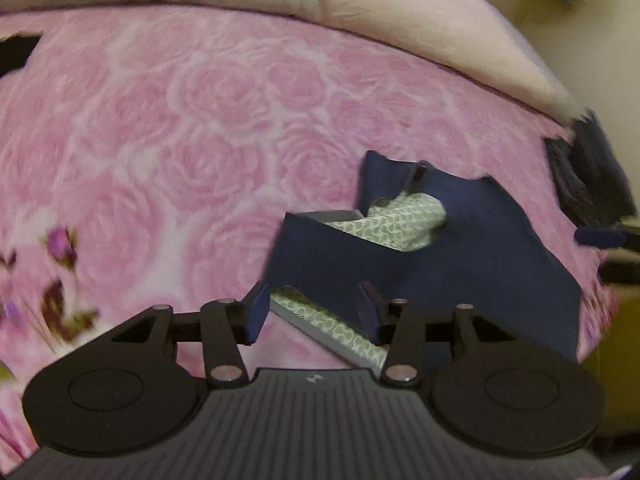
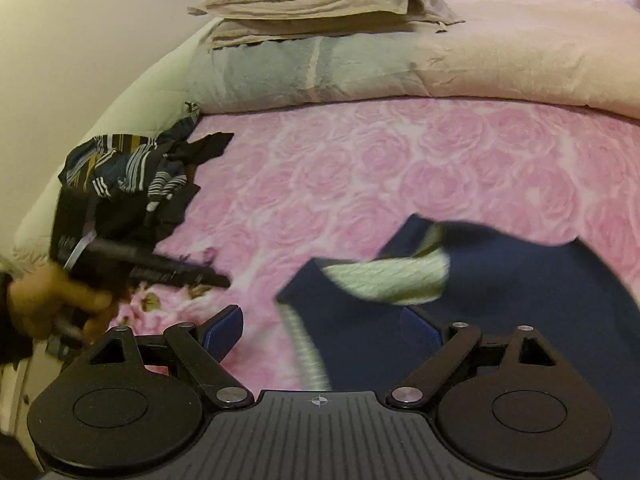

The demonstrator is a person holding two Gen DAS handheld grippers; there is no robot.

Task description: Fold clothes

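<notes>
Both your jaws stand wide: the left gripper (image 1: 312, 312) straddles the navy garment's (image 1: 460, 248) patterned waistband (image 1: 340, 330) on the pink rose blanket (image 1: 180, 140); the right gripper (image 2: 324, 328) hovers beside it. Clamp one layer only, and it may unfold when lifted.

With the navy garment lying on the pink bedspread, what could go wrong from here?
Both hand-held grippers look open, the left and the right, so neither grips the navy garment with green patterned lining; it may stay bunched. The left fingers straddle the striped waistband edge and could pinch only that, dragging the fabric across the pink rose bedspread.
</notes>
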